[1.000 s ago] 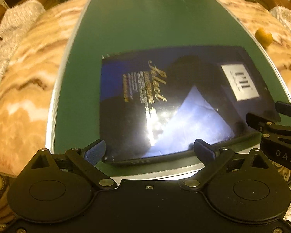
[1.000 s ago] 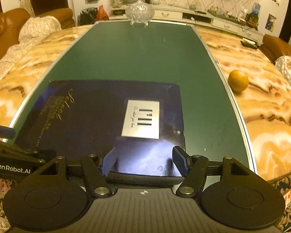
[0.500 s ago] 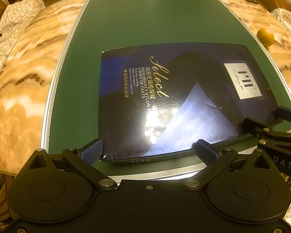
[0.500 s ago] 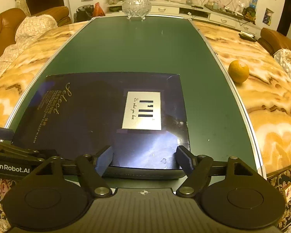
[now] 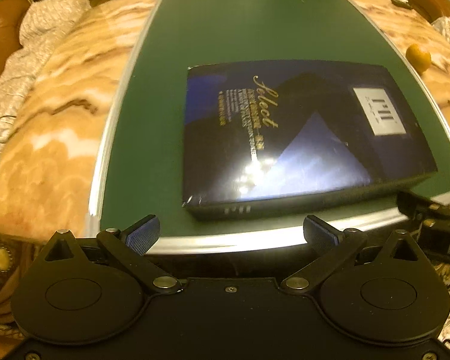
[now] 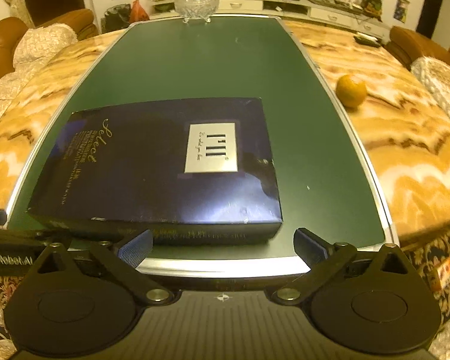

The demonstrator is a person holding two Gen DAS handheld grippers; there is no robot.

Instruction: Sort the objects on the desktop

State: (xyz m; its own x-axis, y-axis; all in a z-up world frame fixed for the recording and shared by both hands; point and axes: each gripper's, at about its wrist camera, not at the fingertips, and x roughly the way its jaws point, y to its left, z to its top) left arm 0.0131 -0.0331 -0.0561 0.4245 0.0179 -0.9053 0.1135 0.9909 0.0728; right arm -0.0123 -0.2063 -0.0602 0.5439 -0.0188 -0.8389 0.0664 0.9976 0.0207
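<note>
While both your tongs, left gripper (image 5: 231, 235) and right gripper (image 6: 222, 246), gape released, the dark box (image 6: 165, 171) reads "Select".

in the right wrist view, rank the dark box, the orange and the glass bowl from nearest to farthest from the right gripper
1. dark box: just ahead of the right gripper, on the green mat.
2. orange: farther off to the right, on the marble.
3. glass bowl: at the mat's far end.

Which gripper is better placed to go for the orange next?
Right. The orange lies on the marble off the green mat's right edge, on the right gripper side. The left gripper, also open, sits further left.
</note>
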